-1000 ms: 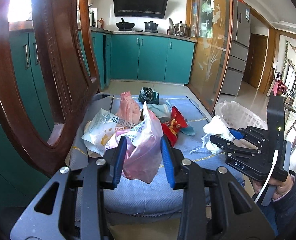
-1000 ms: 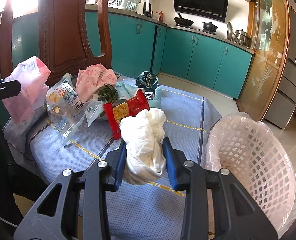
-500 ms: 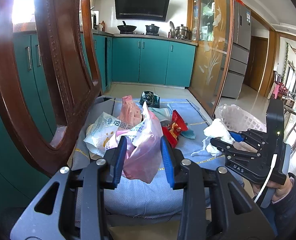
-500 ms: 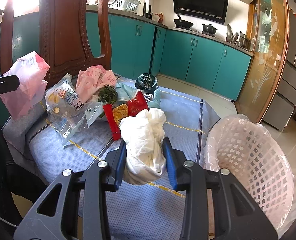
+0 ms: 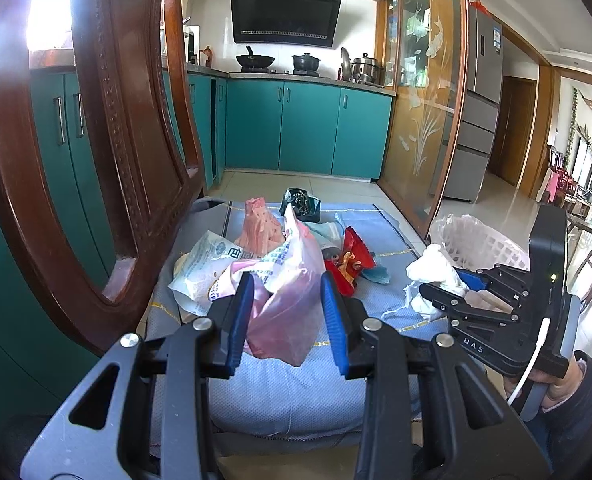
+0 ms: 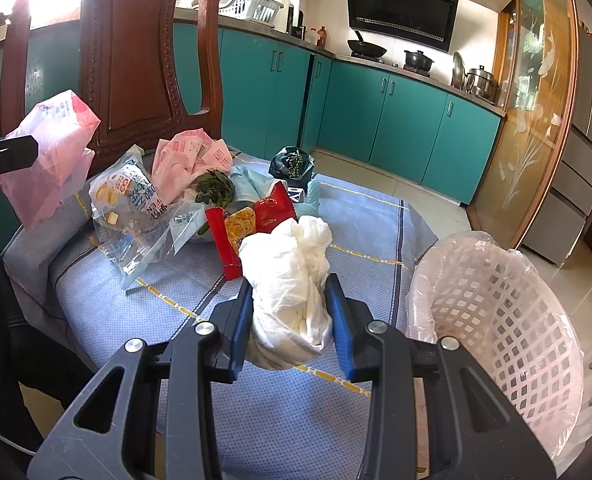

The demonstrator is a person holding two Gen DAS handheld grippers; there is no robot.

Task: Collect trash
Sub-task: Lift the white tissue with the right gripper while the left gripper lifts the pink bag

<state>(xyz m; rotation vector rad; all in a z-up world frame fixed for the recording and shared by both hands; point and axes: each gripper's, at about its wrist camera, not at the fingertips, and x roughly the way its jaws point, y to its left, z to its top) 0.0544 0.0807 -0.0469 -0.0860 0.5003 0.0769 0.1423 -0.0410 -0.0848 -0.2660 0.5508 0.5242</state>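
My left gripper (image 5: 288,316) is shut on a pink plastic bag (image 5: 284,304) and holds it above the near left part of the blue cloth (image 5: 296,392). The bag also shows in the right wrist view (image 6: 52,160). My right gripper (image 6: 292,320) is shut on a crumpled white plastic bag (image 6: 292,280), held above the cloth just left of the white mesh trash basket (image 6: 507,320). A pile of trash lies further back: a clear snack bag (image 6: 132,204), a pink wrapper (image 6: 192,160), a red packet (image 6: 252,220) and a dark green bag (image 6: 292,162).
A carved wooden chair back (image 5: 108,160) stands close on the left. Teal kitchen cabinets (image 5: 307,132) line the far wall. A glass sliding door (image 5: 427,112) and a fridge (image 5: 479,112) are on the right. The basket also shows in the left wrist view (image 5: 475,244).
Both grippers have risen a little with their bags still held. The trash pile has not moved.
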